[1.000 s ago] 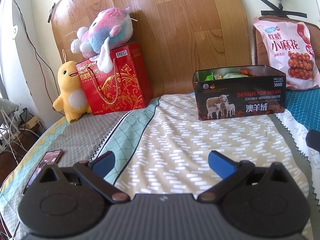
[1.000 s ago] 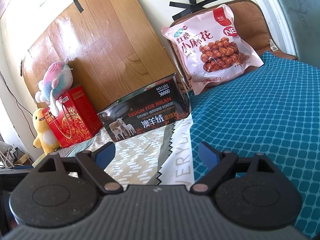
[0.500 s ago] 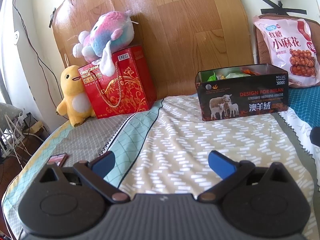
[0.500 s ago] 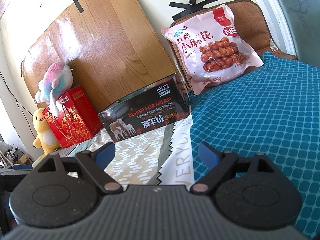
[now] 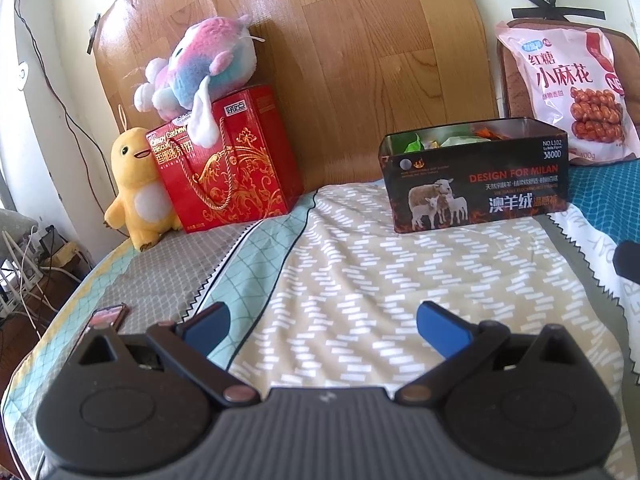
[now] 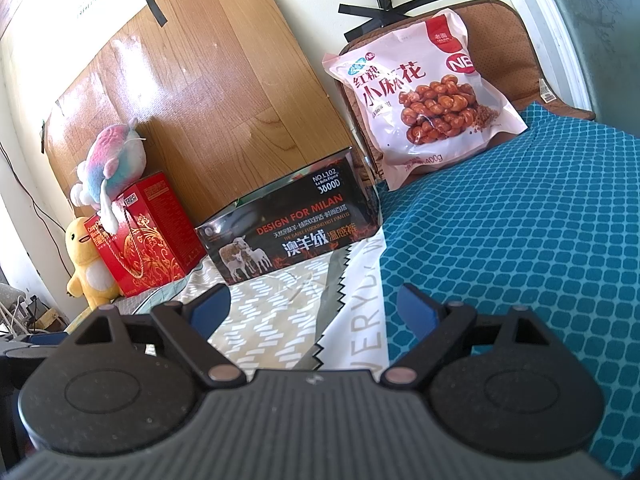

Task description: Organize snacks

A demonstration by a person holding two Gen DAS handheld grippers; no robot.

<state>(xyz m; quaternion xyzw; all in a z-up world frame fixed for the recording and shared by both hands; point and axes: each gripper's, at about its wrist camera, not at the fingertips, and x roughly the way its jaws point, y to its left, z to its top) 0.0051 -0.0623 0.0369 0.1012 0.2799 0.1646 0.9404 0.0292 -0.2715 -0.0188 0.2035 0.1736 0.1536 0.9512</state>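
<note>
A black open-top tin printed with sheep stands on the bed against the wooden headboard, with several small snack packets inside. It also shows in the right wrist view. A large pink snack bag leans on a brown cushion to the tin's right; it also shows in the right wrist view. My left gripper is open and empty, low over the patterned bedsheet, well short of the tin. My right gripper is open and empty over the sheet edge.
A red gift box with a pastel plush on top and a yellow duck plush stand at the back left. A phone lies near the bed's left edge. Teal cover spreads right.
The left gripper has drawn back and up a little, so the tin and gift box look smaller and farther. The right gripper has not moved.
</note>
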